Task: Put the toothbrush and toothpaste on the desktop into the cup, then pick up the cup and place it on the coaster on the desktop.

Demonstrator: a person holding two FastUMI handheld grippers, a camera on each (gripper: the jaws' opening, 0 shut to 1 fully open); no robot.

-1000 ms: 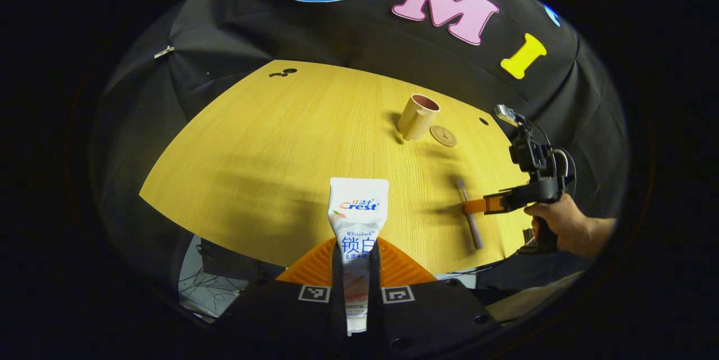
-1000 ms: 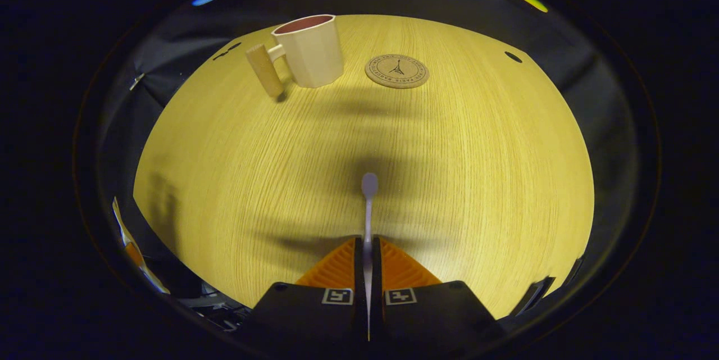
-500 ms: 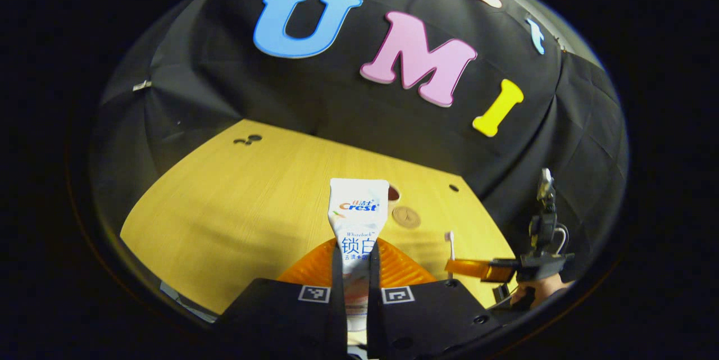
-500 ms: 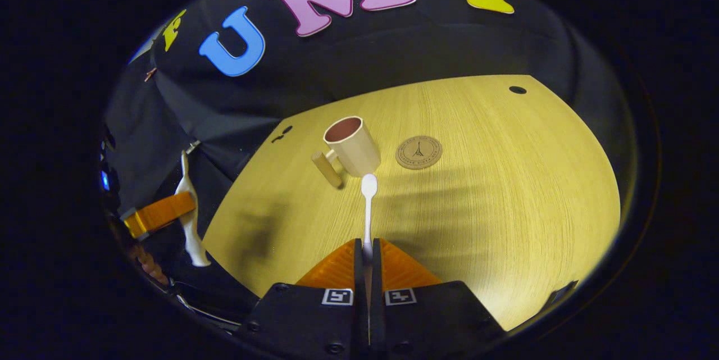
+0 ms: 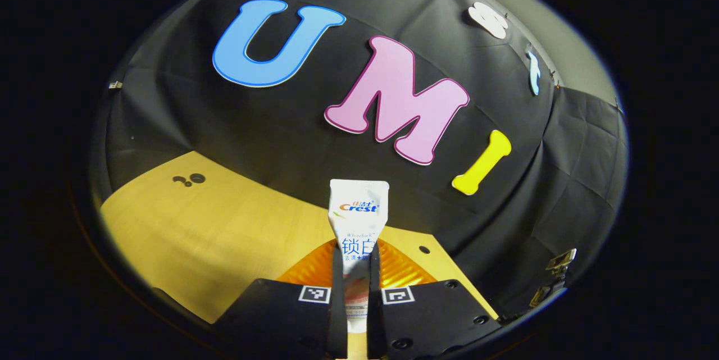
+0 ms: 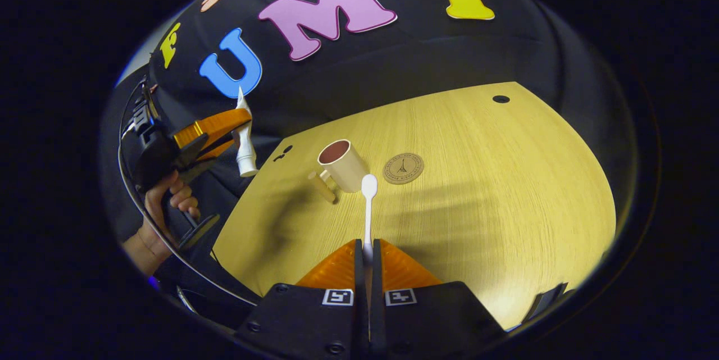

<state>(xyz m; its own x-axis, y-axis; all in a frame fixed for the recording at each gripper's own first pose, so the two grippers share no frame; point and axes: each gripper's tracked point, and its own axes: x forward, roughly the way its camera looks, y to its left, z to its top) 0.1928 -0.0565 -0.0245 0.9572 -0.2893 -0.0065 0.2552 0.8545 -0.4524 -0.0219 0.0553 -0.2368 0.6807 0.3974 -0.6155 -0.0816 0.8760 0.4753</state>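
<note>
My left gripper (image 5: pixel 355 256) is shut on the white toothpaste tube (image 5: pixel 358 211), which sticks out forward between its fingers, raised above the wooden desktop (image 5: pixel 213 225). In the right gripper view the left gripper (image 6: pixel 224 124) hangs at the left, high over the desk edge, with the toothpaste tube (image 6: pixel 244 144) pointing cap-down. My right gripper (image 6: pixel 368 250) is shut on the white toothbrush (image 6: pixel 368 203), head pointing forward. Beyond the brush head stands the beige cup (image 6: pixel 340 164) with a wooden handle, upright. A round cork coaster (image 6: pixel 403 168) lies just right of the cup.
A hand (image 6: pixel 168 197) and forearm hold the left gripper's handle at the left. The desktop (image 6: pixel 477 180) has small dark holes near its far corners. Black cloth walls close in the booth behind the desk.
Both grippers have risen and tilted upward with their loads. The left view now looks mostly at the wall; in the right view the left gripper climbed higher with the tube.
</note>
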